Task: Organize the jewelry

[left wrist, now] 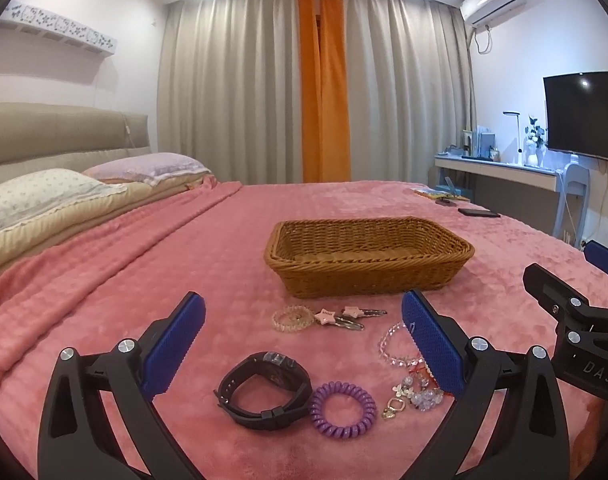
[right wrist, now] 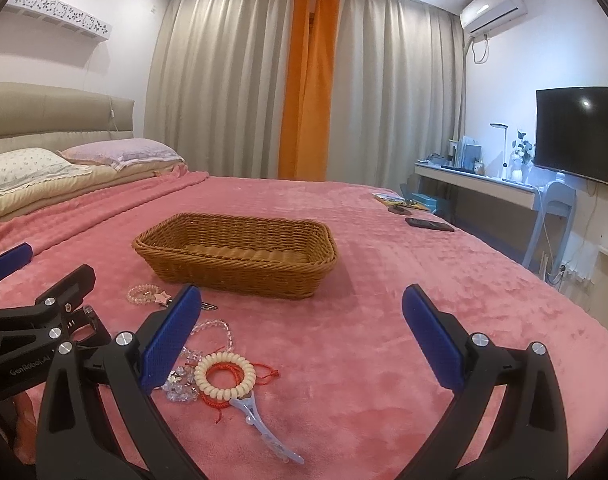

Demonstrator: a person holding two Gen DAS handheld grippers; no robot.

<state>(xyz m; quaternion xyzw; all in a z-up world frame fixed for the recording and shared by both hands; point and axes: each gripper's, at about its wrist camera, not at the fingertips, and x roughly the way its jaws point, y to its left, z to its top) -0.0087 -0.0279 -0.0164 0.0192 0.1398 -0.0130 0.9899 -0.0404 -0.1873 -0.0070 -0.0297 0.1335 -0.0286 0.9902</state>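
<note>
An empty wicker basket point(left wrist: 368, 256) point(right wrist: 236, 254) stands on the pink bed. Jewelry lies in front of it. In the left wrist view I see a black watch point(left wrist: 264, 390), a purple coil hair tie point(left wrist: 342, 410), a clear bead bracelet point(left wrist: 292, 319), star hair clips point(left wrist: 344, 316), a pink bead bracelet point(left wrist: 396, 346) and crystal charms point(left wrist: 414, 394). In the right wrist view I see a cream coil hair tie point(right wrist: 225, 374) on red cord point(right wrist: 264, 374) and a pale blue hair clip point(right wrist: 264, 432). My left gripper point(left wrist: 304, 340) is open above the watch. My right gripper point(right wrist: 302, 336) is open and empty.
Pillows point(left wrist: 64, 196) and a headboard are at the left. A phone point(left wrist: 478, 213) and booklets point(right wrist: 392, 199) lie at the bed's far right. A desk point(right wrist: 476, 184) and a TV point(right wrist: 580, 136) stand beyond the bed.
</note>
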